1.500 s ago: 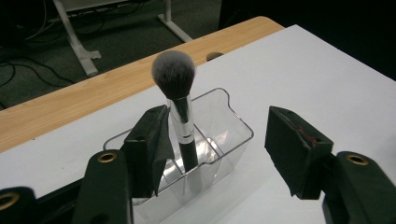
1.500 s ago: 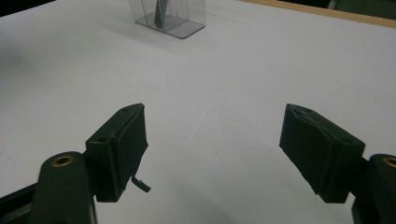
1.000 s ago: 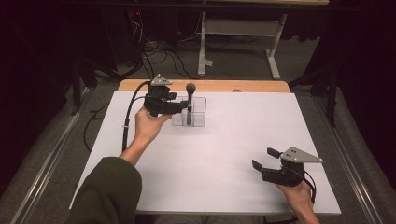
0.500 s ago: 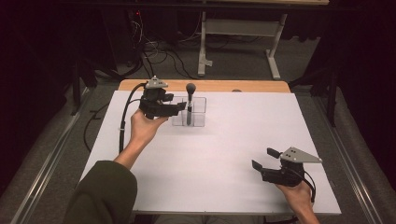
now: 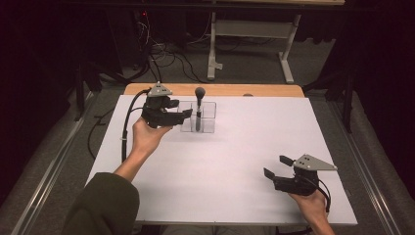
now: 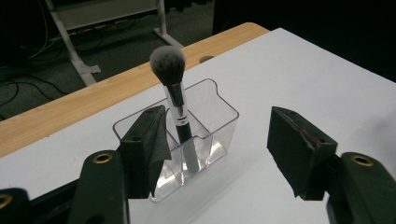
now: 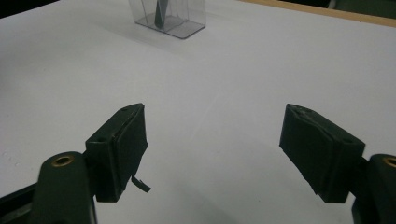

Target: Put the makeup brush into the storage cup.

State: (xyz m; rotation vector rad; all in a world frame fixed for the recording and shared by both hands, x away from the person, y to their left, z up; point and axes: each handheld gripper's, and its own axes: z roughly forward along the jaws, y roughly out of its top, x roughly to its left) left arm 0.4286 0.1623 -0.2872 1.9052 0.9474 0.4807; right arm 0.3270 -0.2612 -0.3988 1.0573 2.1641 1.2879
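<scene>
Backing slightly off the organiser, the left gripper [image 5: 183, 116] ended just left of it, jaws spread wide with nothing between them.

Compared with a second earlier, that gripper sat a little further left and clear of the makeup brush [image 5: 198, 104], while the right gripper [image 5: 277, 166] kept its place near the table's front right corner, its jaws likewise standing apart over bare white tabletop [image 5: 235, 161]. The brush stood upright, bristles up, in the clear plastic organiser [image 5: 208, 117] at the far side of the table, close to the wooden edge strip [image 5: 220, 90]. In the left gripper view the brush [image 6: 173, 100] rose from a middle compartment of the organiser [image 6: 219, 122], just beyond the left-hand pad, untouched.
</scene>
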